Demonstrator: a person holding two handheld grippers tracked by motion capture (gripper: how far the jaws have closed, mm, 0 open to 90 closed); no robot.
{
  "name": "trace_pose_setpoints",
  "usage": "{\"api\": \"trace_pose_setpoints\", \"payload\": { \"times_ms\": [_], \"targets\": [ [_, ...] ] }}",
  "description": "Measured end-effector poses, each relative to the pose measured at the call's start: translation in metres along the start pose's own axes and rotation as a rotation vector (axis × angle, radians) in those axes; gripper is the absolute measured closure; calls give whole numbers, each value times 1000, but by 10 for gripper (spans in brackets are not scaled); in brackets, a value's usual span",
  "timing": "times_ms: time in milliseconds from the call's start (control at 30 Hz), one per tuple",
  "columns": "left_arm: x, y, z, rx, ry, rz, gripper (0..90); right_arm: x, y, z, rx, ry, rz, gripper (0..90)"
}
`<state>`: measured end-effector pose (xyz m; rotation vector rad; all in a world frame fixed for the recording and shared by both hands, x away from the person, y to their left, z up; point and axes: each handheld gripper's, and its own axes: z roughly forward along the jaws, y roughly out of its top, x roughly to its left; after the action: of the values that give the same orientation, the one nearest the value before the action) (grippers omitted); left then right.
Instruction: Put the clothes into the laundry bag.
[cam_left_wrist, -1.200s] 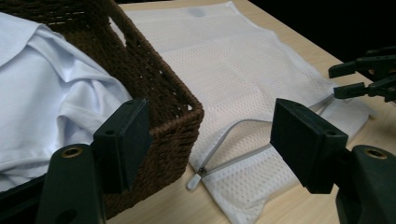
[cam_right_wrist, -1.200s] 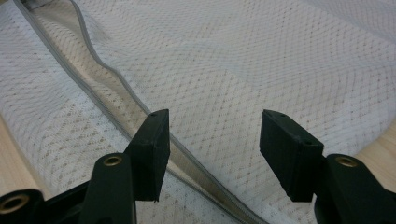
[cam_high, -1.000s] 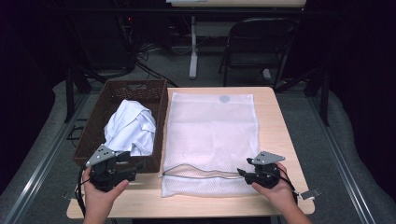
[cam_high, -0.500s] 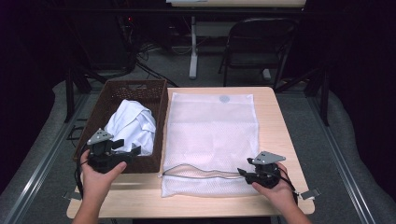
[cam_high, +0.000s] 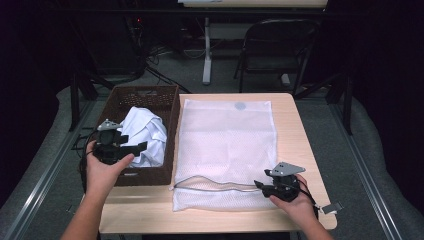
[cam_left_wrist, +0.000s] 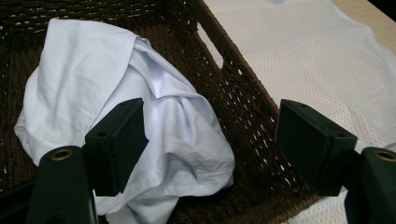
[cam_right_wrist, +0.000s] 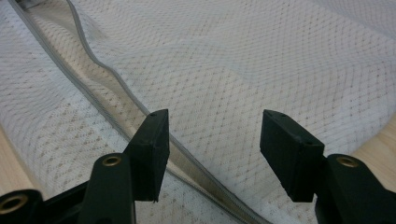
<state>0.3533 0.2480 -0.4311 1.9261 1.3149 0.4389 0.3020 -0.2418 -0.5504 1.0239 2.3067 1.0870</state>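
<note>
Right tool (cam_high: 263, 187) rests wide open over the white mesh laundry bag's (cam_high: 227, 145) unzipped mouth, gripping nothing. Left of the bag, the left tool (cam_high: 131, 148) hangs open above the white shirt (cam_high: 148, 131) in the brown wicker basket (cam_high: 170, 105). Likely next: lower, pinch the shirt.

On the table (cam_high: 295, 125), a basket (cam_high: 170, 107) sat at centre left with a crumpled cloth (cam_high: 145, 132) inside it. Just right of it, a mesh bag (cam_high: 230, 145) lay flat across the frame's centre. A chair (cam_high: 275, 50) stood behind the table, upper right.
</note>
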Motion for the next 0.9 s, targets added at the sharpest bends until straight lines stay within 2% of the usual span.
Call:
{"api": "trace_pose_setpoints", "payload": {
  "times_ms": [67, 133, 267, 367, 500, 567, 900],
  "targets": [
    [4, 10, 5, 36, 14, -4, 248, 0, 0, 0, 2, 0, 0, 425],
    [6, 14, 8, 43, 22, -4, 248, 0, 0, 0, 3, 1, 0, 425],
    [13, 27, 18, 82, 67, 5, 248, 0, 0, 0, 2, 1, 0, 425],
    [19, 37, 29, 101, 92, -16, 248, -1, 0, 0, 2, 0, 0, 425],
    [22, 41, 37, 116, 113, -22, 248, -1, -1, 0, 3, 0, 8, 425],
    [25, 45, 42, 139, 88, -41, 248, -2, -1, 0, 1, 0, 4, 425],
    [32, 55, 56, 156, 93, -65, 248, -2, -1, 0, 2, 0, 4, 425]
  ]
}}
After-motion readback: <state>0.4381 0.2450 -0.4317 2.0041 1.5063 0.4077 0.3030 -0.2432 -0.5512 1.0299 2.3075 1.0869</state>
